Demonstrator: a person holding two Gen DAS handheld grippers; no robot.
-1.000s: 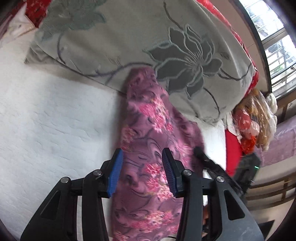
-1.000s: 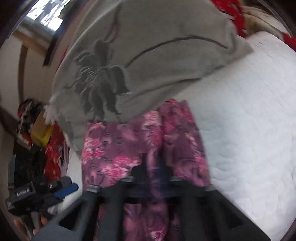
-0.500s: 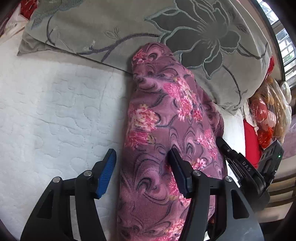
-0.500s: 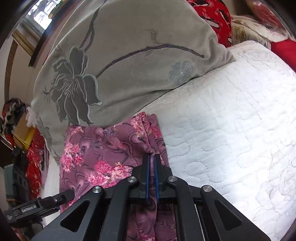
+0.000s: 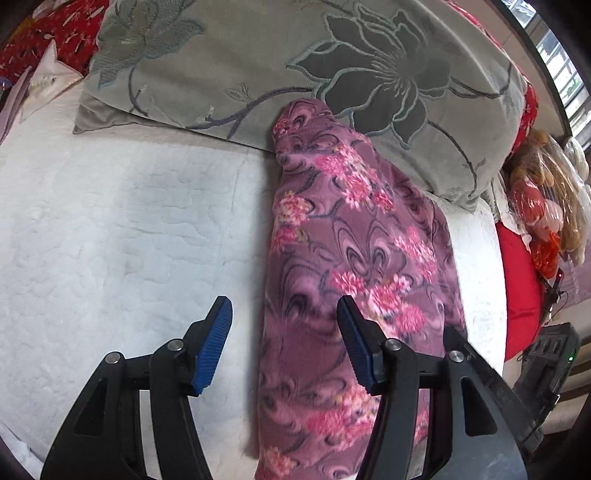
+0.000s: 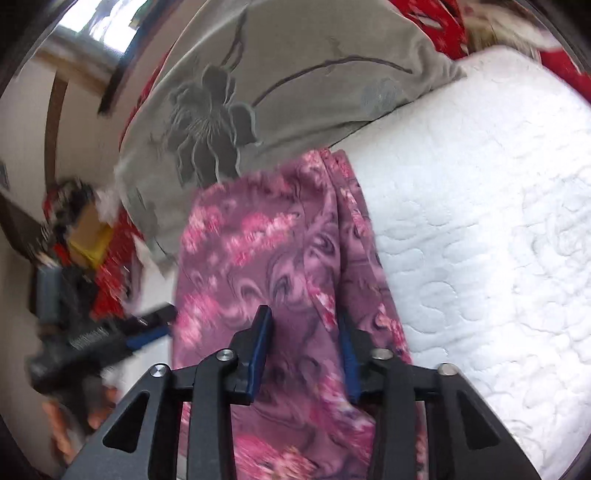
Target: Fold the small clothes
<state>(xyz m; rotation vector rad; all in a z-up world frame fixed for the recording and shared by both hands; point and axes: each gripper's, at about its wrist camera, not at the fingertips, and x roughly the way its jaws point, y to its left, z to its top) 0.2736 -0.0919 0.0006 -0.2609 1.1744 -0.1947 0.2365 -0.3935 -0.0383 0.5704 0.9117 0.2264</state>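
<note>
So right up close we've got our left gripper (image 5: 282, 338) with the blue pads spread wide and nothing between them that's actually pinched; the left pad hangs over the white quilted bedspread (image 5: 110, 236) and the right pad sits over the purple floral garment (image 5: 351, 251), so the garment's left edge runs up through the gap; on the other side our right gripper (image 6: 304, 345) is also spread apart, not clamping anything, with the cloth (image 6: 280, 254) lying under and between its fingers, and we can't tell if the pads touch the fabric; that view is pretty blurry from motion; the garment itself is a long narrow strip, looks folded lengthwise with a ridge near its right edge in the right wrist view, lying on the bedspread (image 6: 480, 206) and running away from us; its far end touches, maybe tucks slightly against, the big grey pillow with the embroidered flower (image 5: 369, 66); further out, past the pillow (image 6: 295, 92), there's red patterned fabric (image 5: 55, 33) in the far corner; off the right side of the bed sits a plastic-wrapped bundle of stuff (image 5: 546, 199), and there's a window (image 5: 557, 55) way back.
</note>
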